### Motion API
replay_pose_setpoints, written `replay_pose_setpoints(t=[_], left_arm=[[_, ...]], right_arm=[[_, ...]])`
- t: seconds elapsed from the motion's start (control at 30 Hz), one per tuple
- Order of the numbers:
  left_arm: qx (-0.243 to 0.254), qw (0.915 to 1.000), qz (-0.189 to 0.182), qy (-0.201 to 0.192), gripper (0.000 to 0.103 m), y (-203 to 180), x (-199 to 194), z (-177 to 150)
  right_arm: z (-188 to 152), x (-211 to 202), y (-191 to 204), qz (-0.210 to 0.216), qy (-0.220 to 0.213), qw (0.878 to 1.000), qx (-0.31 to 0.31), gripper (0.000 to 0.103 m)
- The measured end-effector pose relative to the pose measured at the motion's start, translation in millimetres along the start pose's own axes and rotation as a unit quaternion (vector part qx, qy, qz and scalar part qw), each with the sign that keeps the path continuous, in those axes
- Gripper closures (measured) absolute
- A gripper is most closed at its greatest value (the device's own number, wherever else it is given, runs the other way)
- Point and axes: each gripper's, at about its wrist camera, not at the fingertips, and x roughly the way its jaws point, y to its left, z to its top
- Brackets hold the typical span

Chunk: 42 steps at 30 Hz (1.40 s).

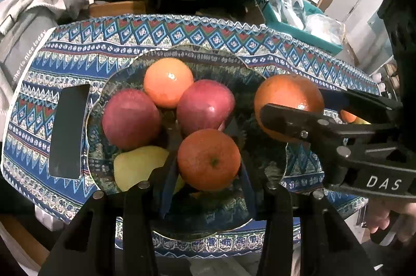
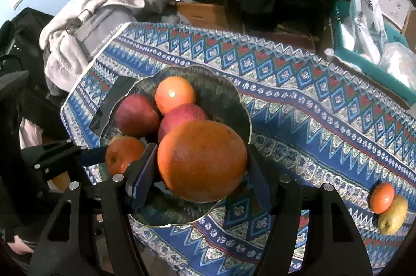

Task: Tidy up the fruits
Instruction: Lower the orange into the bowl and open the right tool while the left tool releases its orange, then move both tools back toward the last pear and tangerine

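The bowl (image 1: 249, 73) is crowded on its left and middle: two apples (image 1: 130, 118) (image 1: 205, 107), an orange (image 1: 168, 82) behind them and a pear (image 1: 137, 166) at the near left leave little floor between. The left gripper (image 1: 208, 172), clamped on an orange (image 1: 208, 159), fills the near middle. The right gripper (image 2: 201, 164), clamped on a big orange (image 2: 202, 160), hangs over the bowl's right side, where the floor lies bare. Left of the bowl a black slab (image 1: 69, 131) takes the cloth (image 2: 325, 120). To the right the cloth is open as far as a small orange (image 2: 382, 197) and pear (image 2: 392, 215), touching, near the edge.
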Motion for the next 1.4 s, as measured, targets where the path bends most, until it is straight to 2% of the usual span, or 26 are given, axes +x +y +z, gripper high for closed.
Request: replay_pose_setpoints(t=[0.53, 0.67, 0.77, 0.87, 1.07, 1.4], left_arm=[[-0.002, 0.9992, 0.002, 0.04, 0.056, -2, 23, -9], [0.0, 0.9991, 0.004, 0.042, 0.053, -5, 21, -9], [0.0, 0.9992, 0.005, 0.04, 0.051, -6, 20, -8], [-0.003, 0.9994, 0.008, 0.034, 0.044, -7, 14, -7], [0.0, 0.9999, 0.008, 0.01, 0.04, -12, -2, -1], [0.036, 0.9989, 0.015, -0.027, 0.034, -44, -24, 6]], right_arm=[[-9, 33, 5, 0.0, 0.043, 0.999, -0.004, 0.034], [-6, 26, 3, 0.021, 0.025, 0.999, 0.011, 0.035], [-2, 17, 2, 0.016, 0.016, 1.0, 0.01, 0.035], [0, 7, 0, 0.015, 0.005, 1.0, 0.017, 0.035], [0, -16, -4, -0.024, -0.015, 1.0, 0.008, 0.035], [-6, -63, -19, -0.067, -0.057, 0.996, 0.015, 0.032]])
